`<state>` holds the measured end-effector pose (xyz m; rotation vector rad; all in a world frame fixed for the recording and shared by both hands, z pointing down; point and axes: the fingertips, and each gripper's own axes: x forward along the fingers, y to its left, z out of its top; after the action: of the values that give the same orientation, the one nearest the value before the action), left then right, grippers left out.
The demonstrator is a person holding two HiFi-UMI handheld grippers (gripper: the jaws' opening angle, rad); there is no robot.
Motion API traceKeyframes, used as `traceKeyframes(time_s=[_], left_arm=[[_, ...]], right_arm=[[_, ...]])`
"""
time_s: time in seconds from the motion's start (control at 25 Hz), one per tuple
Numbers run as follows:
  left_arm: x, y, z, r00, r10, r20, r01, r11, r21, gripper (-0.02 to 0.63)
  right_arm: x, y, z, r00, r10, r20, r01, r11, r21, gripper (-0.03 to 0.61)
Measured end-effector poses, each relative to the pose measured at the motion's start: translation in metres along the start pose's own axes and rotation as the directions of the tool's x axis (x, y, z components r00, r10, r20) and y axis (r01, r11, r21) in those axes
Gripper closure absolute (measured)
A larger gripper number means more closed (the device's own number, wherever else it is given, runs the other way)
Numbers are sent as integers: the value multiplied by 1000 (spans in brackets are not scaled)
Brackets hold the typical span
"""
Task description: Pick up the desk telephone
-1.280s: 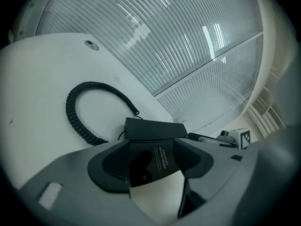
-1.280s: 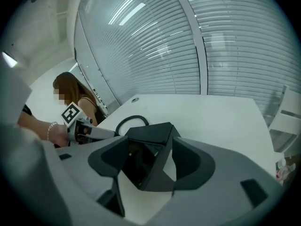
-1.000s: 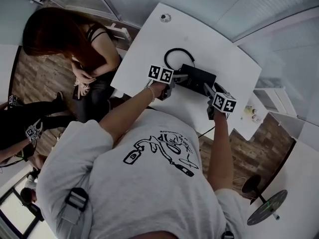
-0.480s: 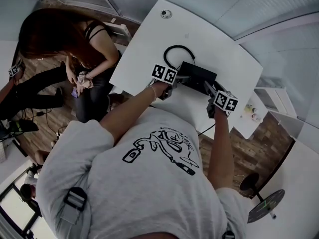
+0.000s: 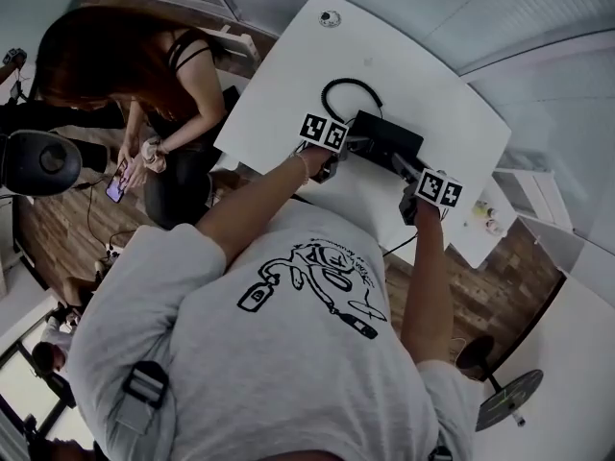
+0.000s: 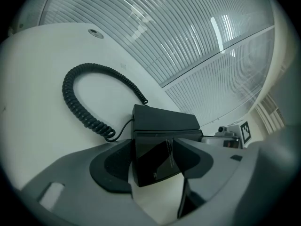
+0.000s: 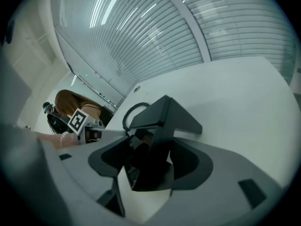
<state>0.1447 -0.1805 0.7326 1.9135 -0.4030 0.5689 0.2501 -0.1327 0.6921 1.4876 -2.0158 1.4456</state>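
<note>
A black desk telephone (image 5: 384, 140) sits on the white table (image 5: 432, 75), and its coiled cord (image 5: 336, 92) loops off to the far left. My left gripper (image 5: 348, 148) is at its left end. In the left gripper view the telephone (image 6: 162, 124) fills the gap between the pads, and the jaws have just been closing on it. My right gripper (image 5: 404, 169) grips the right end. In the right gripper view the dark body (image 7: 160, 121) is tilted and wedged between both pads.
The coiled cord (image 6: 80, 98) lies in an arc on the tabletop beyond the telephone. A cable grommet (image 5: 330, 17) sits near the table's far corner. A seated person (image 5: 125, 65) is close to the table's left edge. A chair base (image 5: 509, 401) stands at lower right.
Both grippers stay at the telephone's two ends with almost no shift. The seated person at left has lowered their hands and now holds a small lit device.
</note>
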Motion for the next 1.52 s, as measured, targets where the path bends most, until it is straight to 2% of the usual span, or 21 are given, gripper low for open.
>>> traceKeyframes(time_s=[0.2,0.52,0.76,1.52], left_arm=[[-4,-2,-2,1000,16,3,-16,1000,16,345],[-26,-19,0,1000,10,25,-10,1000,22,345],[-51,-37,13,999,9,39,-12,998,55,345],[-161,-144,63,988,-29,155,9,992,127,344]], right_arm=[[0,7,-7,1000,5,0,-5,1000,11,325],[-16,30,2,999,34,23,-33,999,-21,327],[-33,52,16,997,41,57,-40,999,-33,328],[-131,168,86,979,71,190,-38,985,-168,331]])
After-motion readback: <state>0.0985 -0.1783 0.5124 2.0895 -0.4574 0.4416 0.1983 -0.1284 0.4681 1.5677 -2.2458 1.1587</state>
